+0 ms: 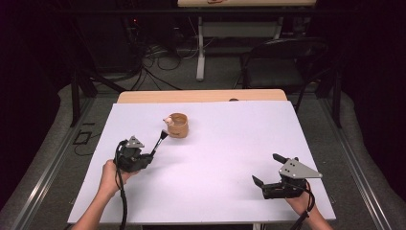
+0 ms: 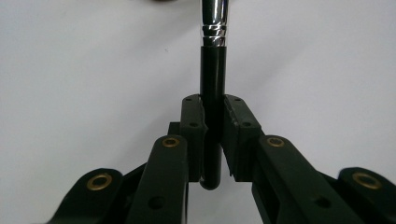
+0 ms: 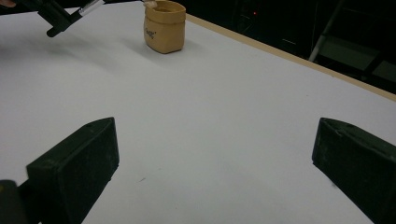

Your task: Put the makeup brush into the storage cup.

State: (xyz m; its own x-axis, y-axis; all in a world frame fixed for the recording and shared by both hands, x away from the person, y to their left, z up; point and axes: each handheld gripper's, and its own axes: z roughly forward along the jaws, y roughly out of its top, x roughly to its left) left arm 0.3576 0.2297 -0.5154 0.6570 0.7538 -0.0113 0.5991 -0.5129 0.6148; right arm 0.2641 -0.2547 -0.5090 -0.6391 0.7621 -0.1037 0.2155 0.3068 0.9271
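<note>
Tan pouch sits upright on the white table, toward the far-left centre; it's open at the top, w/ a pale rounded thing at its left rim, can't tell what, and the inside isn't readable. Left gripper has its jaws clamped on a brush by the black handle; in the left gripper view the handle runs up between the pads to a chrome ferrule. Brush tip is near the pouch, just short of it. Right gripper, at the near-right, well apart from the pouch, has jaws wide apart, nothing between them, above bare table.
</note>
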